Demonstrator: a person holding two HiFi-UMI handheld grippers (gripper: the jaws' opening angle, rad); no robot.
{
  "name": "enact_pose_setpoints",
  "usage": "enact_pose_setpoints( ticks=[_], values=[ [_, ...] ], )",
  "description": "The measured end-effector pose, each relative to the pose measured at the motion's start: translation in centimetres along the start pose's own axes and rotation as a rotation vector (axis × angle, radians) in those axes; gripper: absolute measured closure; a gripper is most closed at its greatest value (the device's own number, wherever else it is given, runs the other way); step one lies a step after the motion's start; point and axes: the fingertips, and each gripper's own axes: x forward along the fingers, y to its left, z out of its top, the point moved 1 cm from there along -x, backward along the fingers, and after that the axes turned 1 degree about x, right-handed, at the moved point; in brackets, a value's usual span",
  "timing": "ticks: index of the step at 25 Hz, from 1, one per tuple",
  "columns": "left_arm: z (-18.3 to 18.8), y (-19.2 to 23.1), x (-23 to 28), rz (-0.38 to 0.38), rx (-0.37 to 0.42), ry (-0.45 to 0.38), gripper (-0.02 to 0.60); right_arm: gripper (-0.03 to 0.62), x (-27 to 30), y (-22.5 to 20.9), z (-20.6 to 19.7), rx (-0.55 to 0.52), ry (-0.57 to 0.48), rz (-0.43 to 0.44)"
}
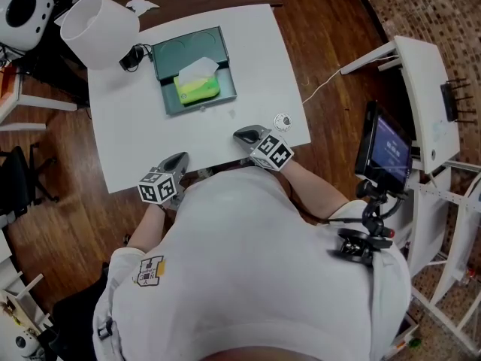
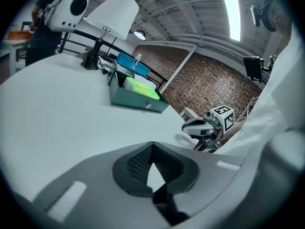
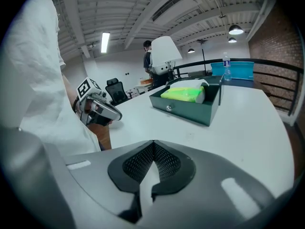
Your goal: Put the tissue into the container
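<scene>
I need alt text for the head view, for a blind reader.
A green container holding a yellow-green tissue pack stands on a white table; the left tongs and right tongs, both shut and empty, are at its near edge.

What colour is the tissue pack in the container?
The tissue pack is yellow-green; clearest in head view.

White table (image 1: 248, 89) in front of me, on a brown wood floor (image 1: 68, 216). White lamp shade (image 1: 98, 22) over its far left corner. Dark screen (image 1: 387, 150) on a white stand (image 1: 425, 100) to my right. Black office chair (image 3: 114, 86) further back. Red brick wall (image 2: 209, 80) on one side, patterned flooring (image 1: 421, 6) by it. Grey beamed ceiling (image 3: 143, 13), lit strip light (image 3: 105, 41), pendant lamps (image 3: 235, 30).
</scene>
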Motion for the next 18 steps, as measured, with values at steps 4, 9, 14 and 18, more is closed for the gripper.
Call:
enact_pose_setpoints(
  ticks=[4, 9, 14, 18],
  values=[
    [0.16, -0.07, 0.14, -0.004, 0.002, -0.004, 0.581, 0.594, 0.02, -0.16, 0.02, -0.002, 0.001, -0.004],
    [0.27, -0.09, 0.27, -0.004, 0.005, -0.005, 0.581, 0.594, -0.03, -0.29, 0.22, -0.002, -0.006, -0.006],
    [0.41, -0.33, 0.33, -0.008, 0.016, -0.001, 0.581, 0.594, 0.08, -0.33, 0.25, -0.003, -0.008, -0.006],
    [0.54, -0.34, 0.43, -0.007, 0.018, -0.006, 0.581, 0.594, 0.13, -0.36, 0.35, -0.008, -0.010, -0.004]
  ],
)
